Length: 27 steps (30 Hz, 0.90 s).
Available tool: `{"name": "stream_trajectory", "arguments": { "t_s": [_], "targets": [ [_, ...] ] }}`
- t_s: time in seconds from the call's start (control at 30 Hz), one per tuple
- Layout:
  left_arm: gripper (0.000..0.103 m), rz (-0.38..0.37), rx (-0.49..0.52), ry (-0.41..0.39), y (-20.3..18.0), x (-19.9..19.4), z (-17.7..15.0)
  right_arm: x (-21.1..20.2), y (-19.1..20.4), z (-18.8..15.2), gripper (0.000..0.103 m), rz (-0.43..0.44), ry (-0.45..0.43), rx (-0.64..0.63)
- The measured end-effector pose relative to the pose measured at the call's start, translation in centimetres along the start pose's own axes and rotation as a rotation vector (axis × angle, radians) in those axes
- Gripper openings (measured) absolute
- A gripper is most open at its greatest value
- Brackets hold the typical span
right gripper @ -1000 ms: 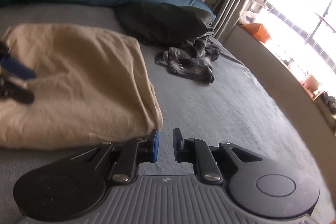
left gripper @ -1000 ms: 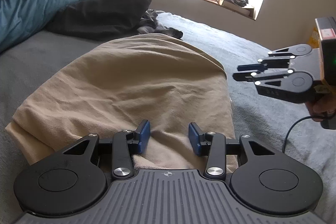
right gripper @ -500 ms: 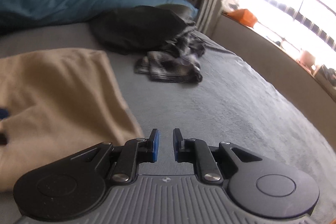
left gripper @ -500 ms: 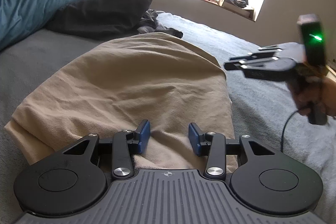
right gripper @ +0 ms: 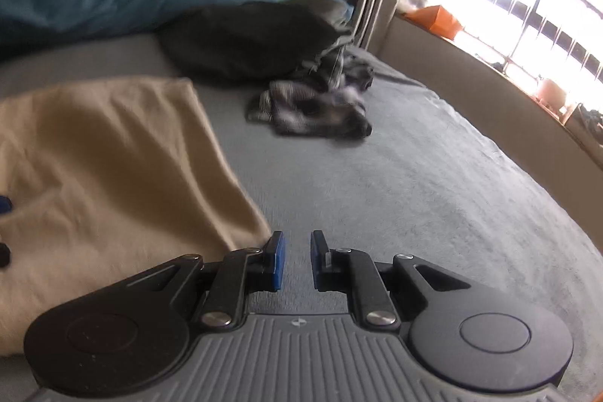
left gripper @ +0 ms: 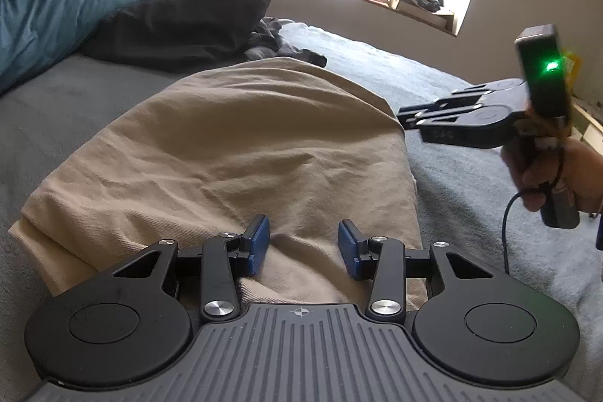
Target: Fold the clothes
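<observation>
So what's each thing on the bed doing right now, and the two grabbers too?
Tan cloth: folded, lying flat on the bed.
Striped cloth: crumpled in a heap, not folded.
Black cloth: lying loose against the blue duvet.
Left gripper: open, over the tan cloth's near edge, pinching nothing.
Right gripper: open by a narrow gap, empty, beside the tan cloth.

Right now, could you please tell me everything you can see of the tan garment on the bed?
The tan garment is a soft, wrinkled woven cloth, folded into a rough rectangle of layered edges. It lies flat on the grey bed cover. The left gripper sits over its near edge, jaws open with a raised ridge of cloth between them. The right gripper is beside its corner, holding nothing.
</observation>
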<state>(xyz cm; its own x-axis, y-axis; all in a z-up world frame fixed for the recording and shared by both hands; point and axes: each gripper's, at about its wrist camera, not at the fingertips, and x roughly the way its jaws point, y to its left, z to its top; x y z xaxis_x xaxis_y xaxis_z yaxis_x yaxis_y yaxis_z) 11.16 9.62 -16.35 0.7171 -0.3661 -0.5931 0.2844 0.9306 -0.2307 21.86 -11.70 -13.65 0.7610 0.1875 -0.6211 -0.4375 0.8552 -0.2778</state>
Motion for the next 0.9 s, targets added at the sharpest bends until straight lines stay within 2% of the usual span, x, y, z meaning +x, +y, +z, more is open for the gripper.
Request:
{"name": "stream_trajectory", "arguments": {
  "t_s": [0.17, 0.3, 0.47, 0.6, 0.67, 0.77, 0.83, 0.9],
  "targets": [
    [0.041, 0.001, 0.001, -0.007, -0.1, 0.0, -0.1, -3.8, 2.1, -1.1, 0.015, 0.044, -0.034, -0.153],
    [0.041, -0.002, 0.008, -0.009, 0.0, 0.0, -0.2, -2.8, 3.9, -1.1, 0.014, 0.033, -0.028, -0.226],
    [0.041, -0.009, 0.001, -0.007, 0.1, -0.1, -0.1, 0.9, 2.9, 0.4, 0.014, -0.038, -0.016, -0.127],
    [0.041, -0.012, -0.004, -0.009, 0.2, -0.1, -0.1, 0.5, 1.5, 0.8, 0.014, -0.056, -0.022, -0.069],
    [0.041, -0.014, -0.008, -0.011, 0.2, 0.0, -0.1, -0.8, 1.2, 0.7, 0.015, -0.043, -0.040, -0.059],
    [0.041, -0.013, -0.008, -0.014, 0.2, 0.0, -0.2, -2.8, 1.3, 0.2, 0.015, 0.033, -0.061, -0.057],
    [0.041, -0.011, -0.002, -0.016, 0.2, 0.0, -0.2, -2.9, 1.8, -0.1, 0.015, 0.087, -0.054, -0.072],
    [0.041, -0.009, 0.002, -0.018, 0.1, 0.0, -0.3, -1.7, 2.2, 0.1, 0.015, 0.099, -0.039, -0.079]
  ]
}}
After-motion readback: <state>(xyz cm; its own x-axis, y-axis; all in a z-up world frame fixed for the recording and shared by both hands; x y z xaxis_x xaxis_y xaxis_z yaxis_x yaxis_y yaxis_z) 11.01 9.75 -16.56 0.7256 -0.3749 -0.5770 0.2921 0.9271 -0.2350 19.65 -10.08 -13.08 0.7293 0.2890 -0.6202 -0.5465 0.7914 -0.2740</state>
